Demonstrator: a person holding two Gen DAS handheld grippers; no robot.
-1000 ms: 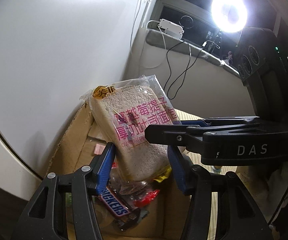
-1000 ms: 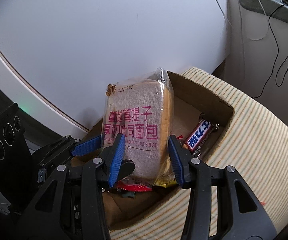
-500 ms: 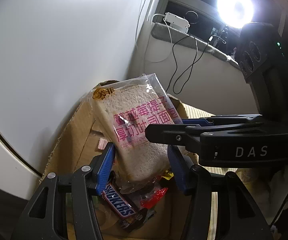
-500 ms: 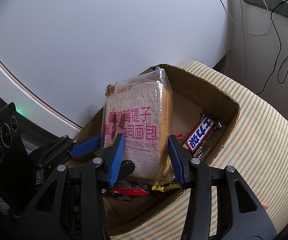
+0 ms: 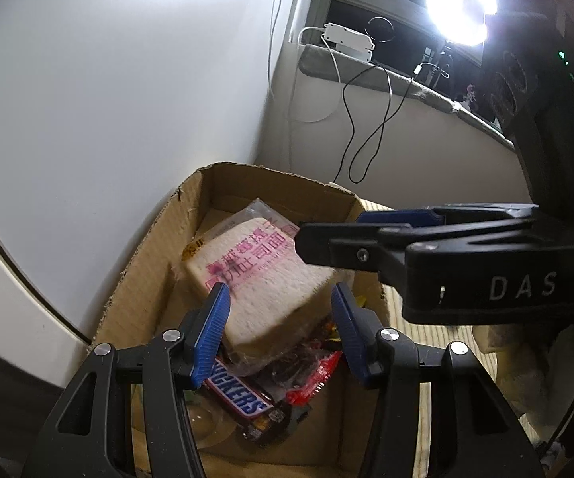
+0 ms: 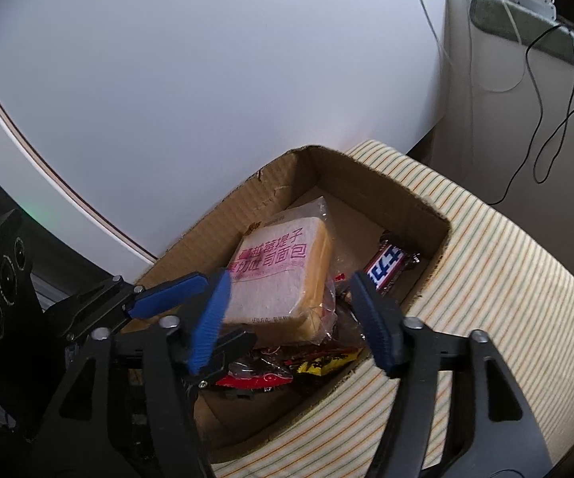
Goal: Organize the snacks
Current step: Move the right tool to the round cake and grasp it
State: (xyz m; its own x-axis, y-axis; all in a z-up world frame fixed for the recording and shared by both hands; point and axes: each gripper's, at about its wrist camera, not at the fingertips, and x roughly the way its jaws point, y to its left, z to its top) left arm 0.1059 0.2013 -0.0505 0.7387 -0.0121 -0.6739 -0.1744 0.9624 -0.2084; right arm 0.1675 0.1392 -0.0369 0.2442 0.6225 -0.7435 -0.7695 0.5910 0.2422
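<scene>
A wrapped slab of sliced bread [image 5: 263,279] with pink lettering lies tilted on other snacks inside the cardboard box [image 5: 151,271]. My left gripper [image 5: 279,318] hovers over its near edge. Its jaws are closing slightly, and the blue pads flank the bread without pressing it. From the right my right gripper [image 6: 292,318] reaches over the box. Its jaws are opening, with the bread below and between the pads but untouched. A Snickers bar [image 5: 239,396] and red wrappers [image 5: 314,374] lie under the bread.
A second, blue-labelled chocolate bar [image 6: 390,265] lies at the box's far side. The box rests on a striped cushion [image 6: 506,279] against a white panel [image 6: 207,79]. Cables [image 5: 366,131] hang from a ledge, and a ring light [image 5: 460,12] glares at the upper right.
The bread stood upright between both grippers and has dropped flat into the box. The right jaws have spread wide apart. The box now shows more fully.
</scene>
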